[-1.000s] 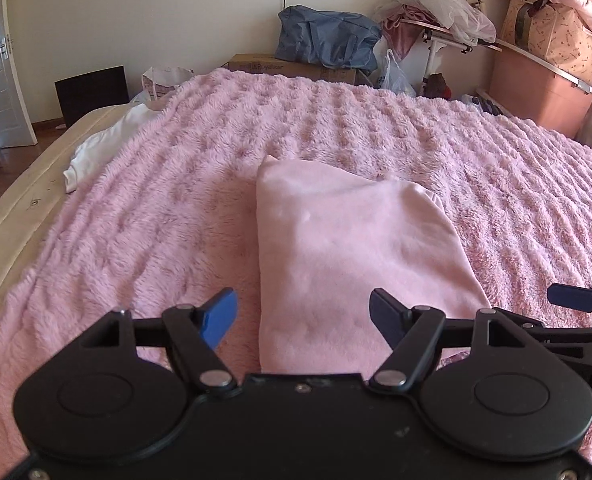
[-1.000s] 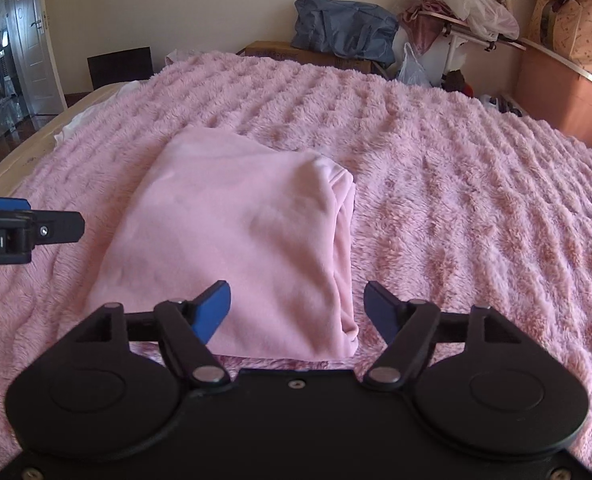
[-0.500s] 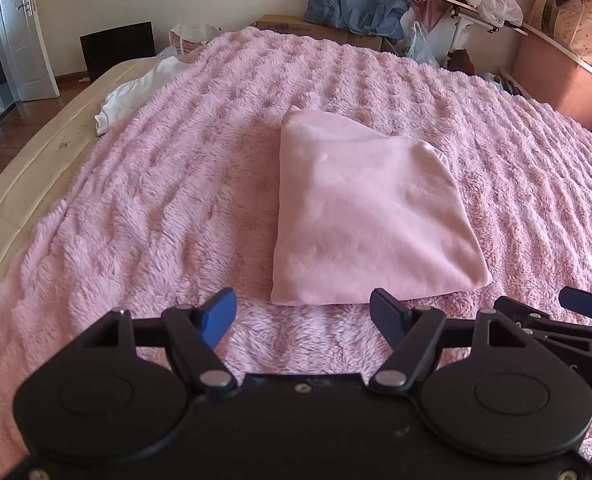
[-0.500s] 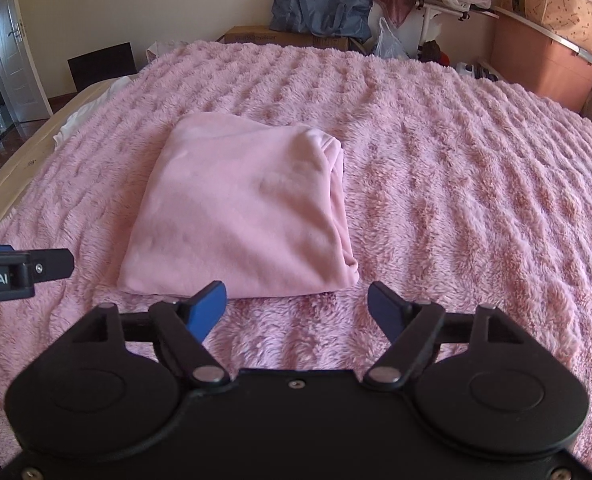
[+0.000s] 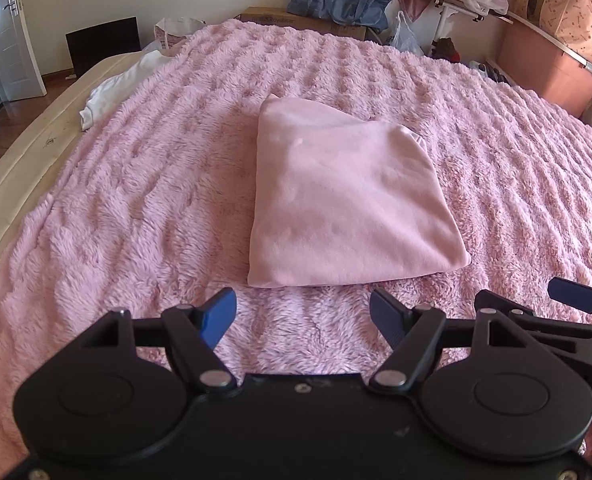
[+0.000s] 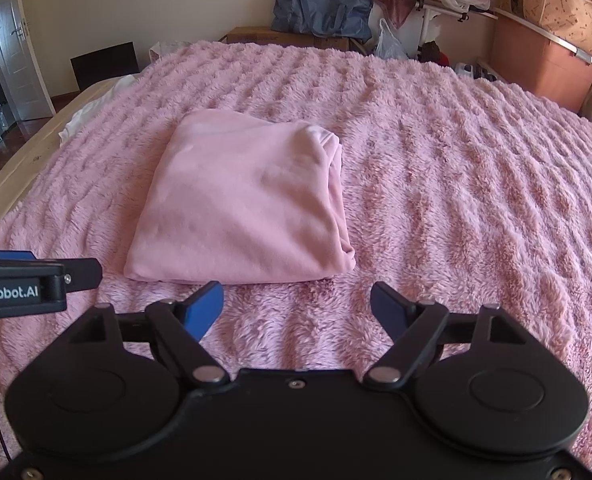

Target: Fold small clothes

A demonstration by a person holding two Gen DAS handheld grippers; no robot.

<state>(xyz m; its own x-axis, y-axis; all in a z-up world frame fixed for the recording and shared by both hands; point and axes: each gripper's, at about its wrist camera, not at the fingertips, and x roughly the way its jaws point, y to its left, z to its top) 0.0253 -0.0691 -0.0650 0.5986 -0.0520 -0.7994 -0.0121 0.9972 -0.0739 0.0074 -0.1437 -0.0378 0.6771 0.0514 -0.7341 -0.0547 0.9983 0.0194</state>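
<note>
White garment (image 5: 112, 88): at ten o'clock, lying at the blanket's far-left edge.
Left gripper (image 5: 303, 314): jaws wide apart, nothing between them — held over bare pink blanket (image 5: 144, 208).
Folded pink garment (image 5: 347, 204): at twelve o'clock from both grippers, flat on the blanket, just beyond the fingertips and apart from them (loose layered edge on its right side).
Right gripper (image 6: 297, 308): jaws opening, nothing between them.
Blue bag (image 6: 319, 10): far end, twelve o'clock — on a cardboard box.

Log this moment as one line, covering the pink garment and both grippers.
pink garment: folded, lying on pink blanket | left gripper: open, empty | right gripper: opening, empty
</note>
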